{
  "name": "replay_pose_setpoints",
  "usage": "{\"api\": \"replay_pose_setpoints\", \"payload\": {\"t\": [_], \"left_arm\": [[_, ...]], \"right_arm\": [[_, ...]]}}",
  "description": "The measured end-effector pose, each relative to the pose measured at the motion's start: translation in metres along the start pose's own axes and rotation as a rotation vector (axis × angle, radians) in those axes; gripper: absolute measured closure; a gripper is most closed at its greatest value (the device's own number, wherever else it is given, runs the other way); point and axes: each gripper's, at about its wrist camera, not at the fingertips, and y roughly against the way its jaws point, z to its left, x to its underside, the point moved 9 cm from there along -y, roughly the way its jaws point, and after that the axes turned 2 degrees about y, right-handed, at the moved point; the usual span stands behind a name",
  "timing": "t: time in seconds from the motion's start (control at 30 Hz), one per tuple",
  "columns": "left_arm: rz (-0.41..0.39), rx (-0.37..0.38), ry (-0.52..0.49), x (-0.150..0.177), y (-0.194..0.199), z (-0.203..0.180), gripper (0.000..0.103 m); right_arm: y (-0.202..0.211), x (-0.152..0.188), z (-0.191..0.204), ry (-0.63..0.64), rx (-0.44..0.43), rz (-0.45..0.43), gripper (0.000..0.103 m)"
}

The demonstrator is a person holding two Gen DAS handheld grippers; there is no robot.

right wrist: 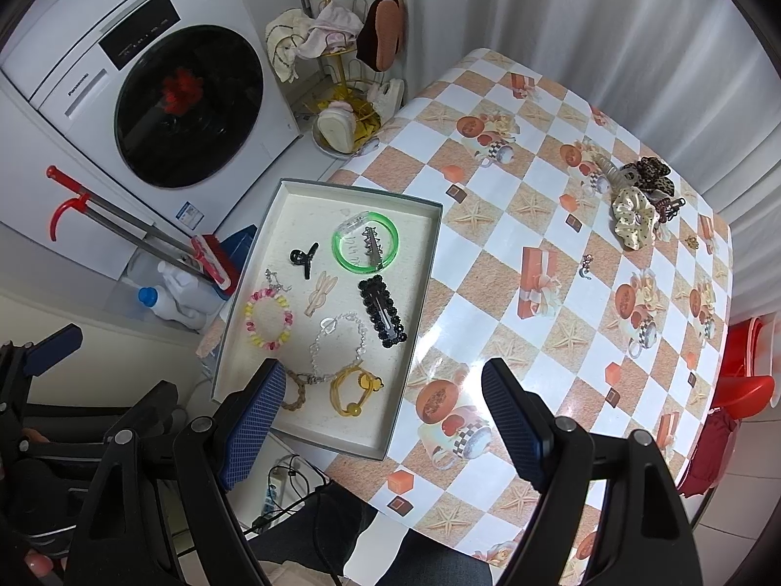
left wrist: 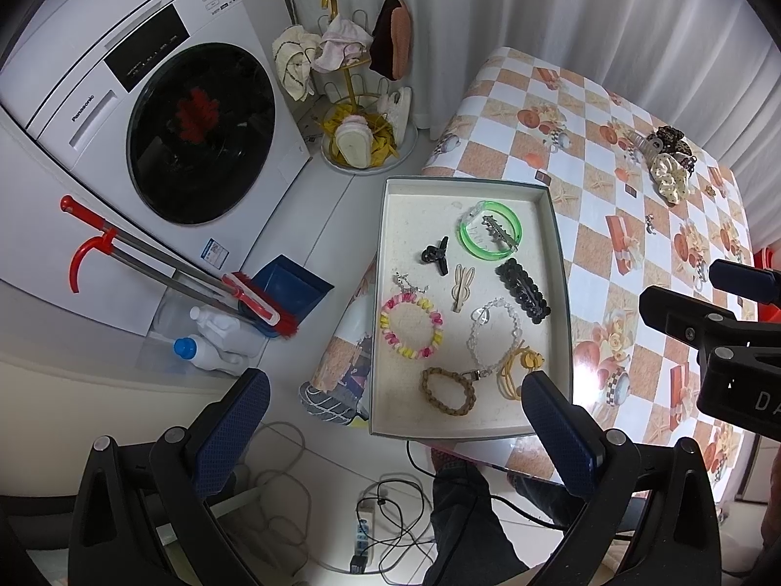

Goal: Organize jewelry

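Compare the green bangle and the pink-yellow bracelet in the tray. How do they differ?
The green bangle is a smooth, translucent, solid band; the pink-yellow bracelet is a ring of small separate pieces with a knobbly outline. The green bangle is one colour, the pink-yellow bracelet mixes pink, yellow and white. A silver clip lies across the bangle; nothing lies inside the bracelet's loop. Both lie flat in the tray, closed loops of similar size.

Both my fisheye views are bright and sharp; glare whitens the glossy tablecloth [left wrist: 593, 381], and dark corners bend edges.
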Motion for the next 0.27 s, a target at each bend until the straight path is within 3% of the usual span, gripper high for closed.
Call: {"api": "replay_pose_setpoints", "payload": {"t": [0.27], "left_arm": [[-0.007,-0.020,-0.011,0.0064,0.0026,0.0060,0.000]], "right_arm": [[-0.0020,0.0004,0.0075,0.000,-0.018,0.003,0.018]]}}
